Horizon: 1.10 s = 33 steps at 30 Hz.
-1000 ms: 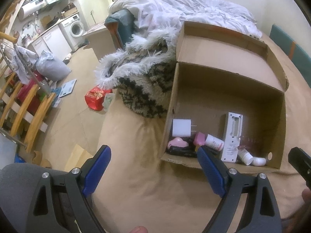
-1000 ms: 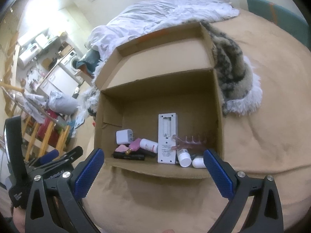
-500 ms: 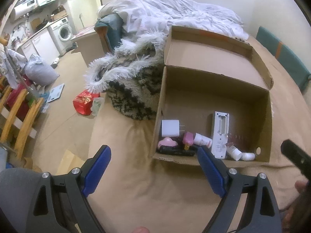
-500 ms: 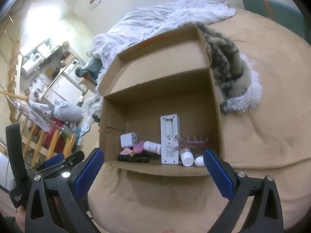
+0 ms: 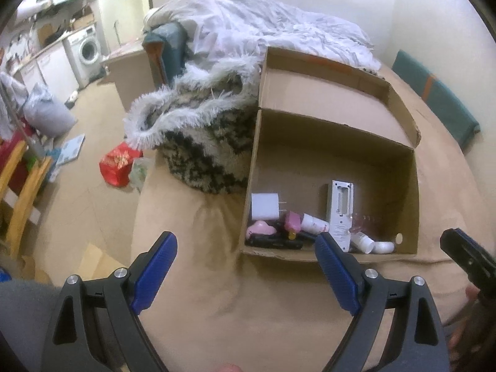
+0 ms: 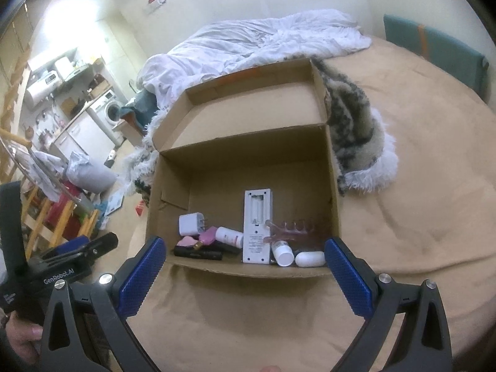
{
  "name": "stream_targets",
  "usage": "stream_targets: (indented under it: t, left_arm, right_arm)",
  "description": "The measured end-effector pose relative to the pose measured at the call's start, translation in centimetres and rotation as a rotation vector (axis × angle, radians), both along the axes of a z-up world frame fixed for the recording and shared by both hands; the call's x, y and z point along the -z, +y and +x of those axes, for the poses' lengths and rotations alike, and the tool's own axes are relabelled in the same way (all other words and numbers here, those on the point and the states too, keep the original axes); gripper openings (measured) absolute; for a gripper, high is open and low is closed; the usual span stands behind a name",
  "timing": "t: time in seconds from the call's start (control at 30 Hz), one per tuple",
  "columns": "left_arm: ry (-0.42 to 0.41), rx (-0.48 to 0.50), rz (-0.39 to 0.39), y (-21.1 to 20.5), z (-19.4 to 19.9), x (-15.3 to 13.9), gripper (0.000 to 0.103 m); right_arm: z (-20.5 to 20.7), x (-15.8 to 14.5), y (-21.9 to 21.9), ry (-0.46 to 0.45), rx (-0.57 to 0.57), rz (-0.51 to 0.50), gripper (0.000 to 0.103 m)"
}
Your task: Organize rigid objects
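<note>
Sitting on the tan bed, your cardboard box holds everything along its near wall: a white charger, a pink case, a black bar, a white remote, a pink comb, a small bottle and a white capsule. Your right tool has its blue fingers spread wide, gripping nothing, just short of the box. Your left tool is likewise spread and bare. A furry throw touches the box's side.
</note>
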<state>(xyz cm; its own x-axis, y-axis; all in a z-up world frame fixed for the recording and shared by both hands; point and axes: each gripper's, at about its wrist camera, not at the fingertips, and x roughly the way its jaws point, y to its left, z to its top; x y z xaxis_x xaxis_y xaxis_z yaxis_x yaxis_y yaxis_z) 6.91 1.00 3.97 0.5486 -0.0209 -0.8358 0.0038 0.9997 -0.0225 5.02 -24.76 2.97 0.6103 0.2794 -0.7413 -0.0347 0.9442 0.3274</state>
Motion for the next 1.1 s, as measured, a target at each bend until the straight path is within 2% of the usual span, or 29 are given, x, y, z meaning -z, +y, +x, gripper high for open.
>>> stream_targets:
  t: [0.07,0.37,0.63,1.1]
  left_arm:
    - [-0.008,0.014,0.016,0.0,0.0,0.2,0.089]
    - [0.014,0.002,-0.015,0.9,0.4,1.2,0.089]
    - [0.022,0.031,-0.003,0.0,0.0,1.9,0.089]
    - [0.025,0.026,-0.007,-0.1,-0.1,2.2,0.089]
  right_arm:
    - [0.0,0.1,0.3,-0.005,-0.002,-0.022,0.103]
    - [0.0,0.7,1.3,-0.003,-0.018,-0.073,0.103]
    - [-0.1,1.2,1.1,0.005,-0.011,-0.076,0.103]
    - [-0.3,1.3,0.6,0.005,0.012,-0.077,0.103]
